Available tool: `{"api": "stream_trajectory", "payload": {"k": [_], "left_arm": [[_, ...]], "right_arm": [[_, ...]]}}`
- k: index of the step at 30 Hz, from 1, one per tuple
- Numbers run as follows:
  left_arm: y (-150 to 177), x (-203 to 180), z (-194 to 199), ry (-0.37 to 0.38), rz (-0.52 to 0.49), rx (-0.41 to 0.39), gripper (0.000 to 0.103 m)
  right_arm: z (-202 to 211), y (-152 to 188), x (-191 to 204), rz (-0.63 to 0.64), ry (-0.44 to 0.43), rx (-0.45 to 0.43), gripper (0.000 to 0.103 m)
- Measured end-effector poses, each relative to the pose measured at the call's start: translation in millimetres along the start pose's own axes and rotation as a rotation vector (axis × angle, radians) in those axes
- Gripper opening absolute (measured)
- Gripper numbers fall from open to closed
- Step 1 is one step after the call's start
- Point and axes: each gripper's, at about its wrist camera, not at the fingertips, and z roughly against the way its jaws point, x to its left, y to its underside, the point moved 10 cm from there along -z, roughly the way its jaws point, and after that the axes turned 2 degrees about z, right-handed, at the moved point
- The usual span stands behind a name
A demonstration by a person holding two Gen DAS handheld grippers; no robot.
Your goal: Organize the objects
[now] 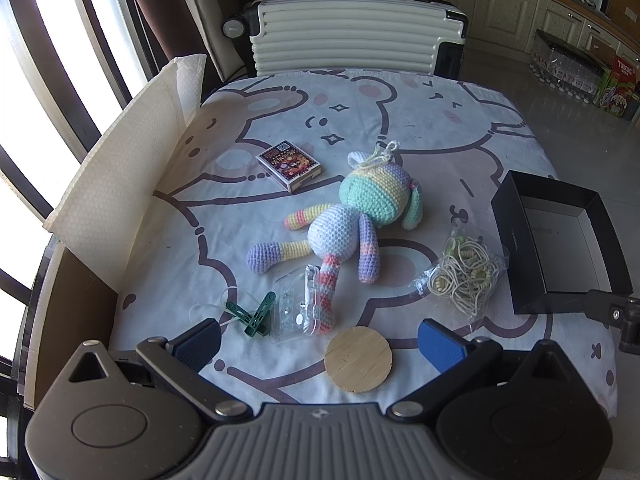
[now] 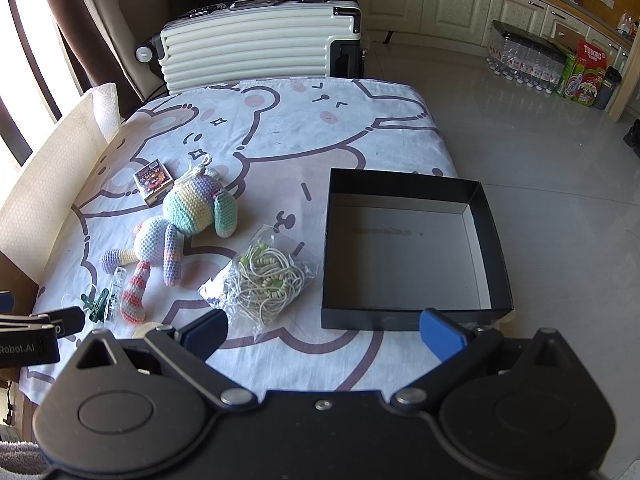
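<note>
Hovering: left gripper (image 1: 320, 342), right gripper (image 2: 324, 332), jaws wide, empty.
Clutter: doll (image 1: 344, 216) (sprawled) beside black box (image 2: 492, 232).

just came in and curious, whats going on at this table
A person holds a gripper in each hand above a cloth-covered table, apparently about to tidy loose items. The left gripper and right gripper both have jaws open and hold nothing. The black box is empty. Outside it lie a crochet doll, a bag of cord, a card box, a green clip, a clear plastic case and a wooden disc.
</note>
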Motion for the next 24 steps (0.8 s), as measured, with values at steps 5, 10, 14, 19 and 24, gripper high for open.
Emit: {"api": "stream_trajectory", "payload": {"k": [5, 10, 14, 19, 24], "left_arm": [[1.3, -11.4, 0.1, 0.119, -0.205, -0.006, 0.103], [5.2, -11.5, 1.1, 0.198, -0.339, -0.009, 0.103], [8.7, -4.4, -4.0, 0.208, -0.357, -0.002, 0.103], [3.5, 12.0, -11.3, 0.206, -0.346, 0.021, 0.103], [-1.4, 27.1, -19.8, 0.204, -0.34, 0.035, 0.103]], "right_arm": [[0.4, -0.5, 0.5, -0.009, 0.005, 0.0, 0.103], [1.6, 0.2, 2.3, -0.016, 0.005, -0.001, 0.103], [-0.8, 0.4, 9.8, -0.014, 0.003, 0.0, 0.103], [-1.5, -3.1, 33.3, 0.007, -0.012, 0.005, 0.103], [-2.0, -6.1, 49.5, 0.003, -0.017, 0.013, 0.103]]}}
